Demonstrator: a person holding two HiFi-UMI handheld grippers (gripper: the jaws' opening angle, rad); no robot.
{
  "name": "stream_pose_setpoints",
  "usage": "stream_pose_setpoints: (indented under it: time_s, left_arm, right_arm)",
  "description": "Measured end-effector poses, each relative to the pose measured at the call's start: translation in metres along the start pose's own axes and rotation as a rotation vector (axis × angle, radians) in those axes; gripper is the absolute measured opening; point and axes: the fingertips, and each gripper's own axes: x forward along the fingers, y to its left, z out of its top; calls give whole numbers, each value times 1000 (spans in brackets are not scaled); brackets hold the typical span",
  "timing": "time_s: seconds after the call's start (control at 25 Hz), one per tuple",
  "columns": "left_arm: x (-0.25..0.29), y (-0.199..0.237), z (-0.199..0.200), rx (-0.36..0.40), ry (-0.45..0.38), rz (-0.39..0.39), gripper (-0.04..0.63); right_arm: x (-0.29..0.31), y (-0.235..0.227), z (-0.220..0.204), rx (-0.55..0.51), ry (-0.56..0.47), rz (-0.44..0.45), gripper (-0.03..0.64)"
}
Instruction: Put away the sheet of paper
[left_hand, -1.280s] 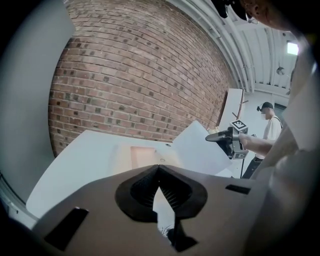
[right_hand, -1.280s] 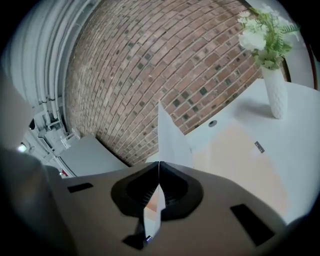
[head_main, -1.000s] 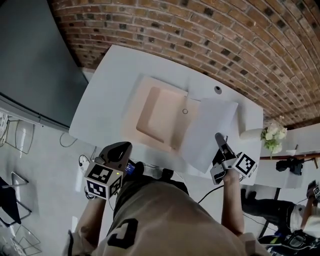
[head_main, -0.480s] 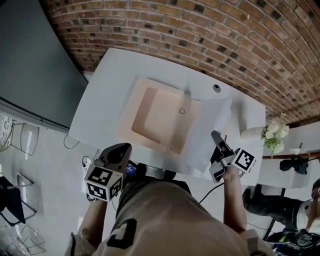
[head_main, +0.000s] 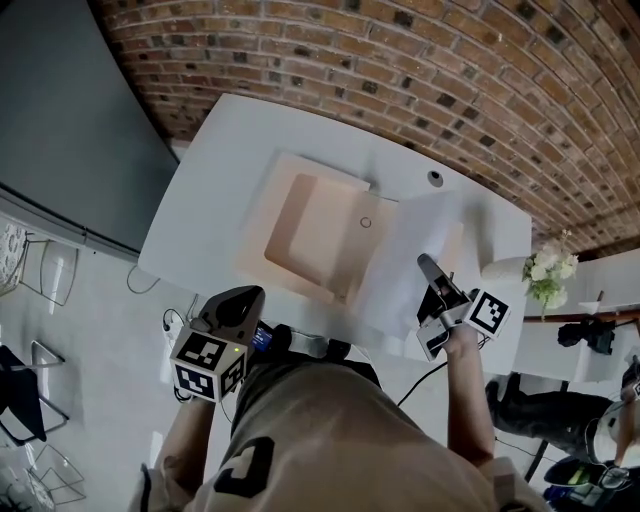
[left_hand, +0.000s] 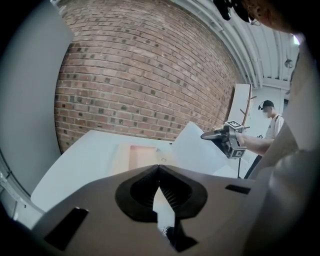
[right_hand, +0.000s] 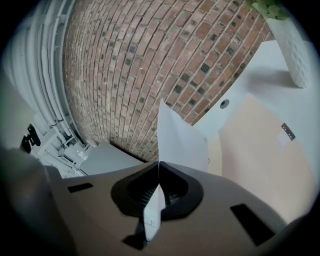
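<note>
A white desk (head_main: 215, 180) stands against a red brick wall (head_main: 400, 60), with a dark grey panel (head_main: 60, 120) to its left and a white vase of flowers (head_main: 540, 272) near its right end. A flat peach tray (head_main: 300, 225) lies on the desk. The fingers of the right gripper (head_main: 424, 263) are clamped on the near edge of the sheet of paper (head_main: 400, 245), which is raised at a tilt over the tray's right part, white, blank and slightly curled. The left gripper (head_main: 237, 300) hangs off the desk by the person's body, fingers closed on nothing.
</note>
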Motion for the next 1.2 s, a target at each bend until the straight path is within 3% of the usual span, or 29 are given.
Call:
stream_pose_setpoints:
  time_s: [0.76,0.96,1.2]
  left_arm:
    - [-7,3,-3,-13,-19,22,14]
    - [-6,-1,-1,-8,-15,13,14]
    - [-7,3,0,-2,-27,27,14]
  right_arm:
    - [46,-38,-18,83,71,-1,23]
    - [53,-55,-27,50,114,-47,23]
    - [51,-87,-26,26,93,-154,23]
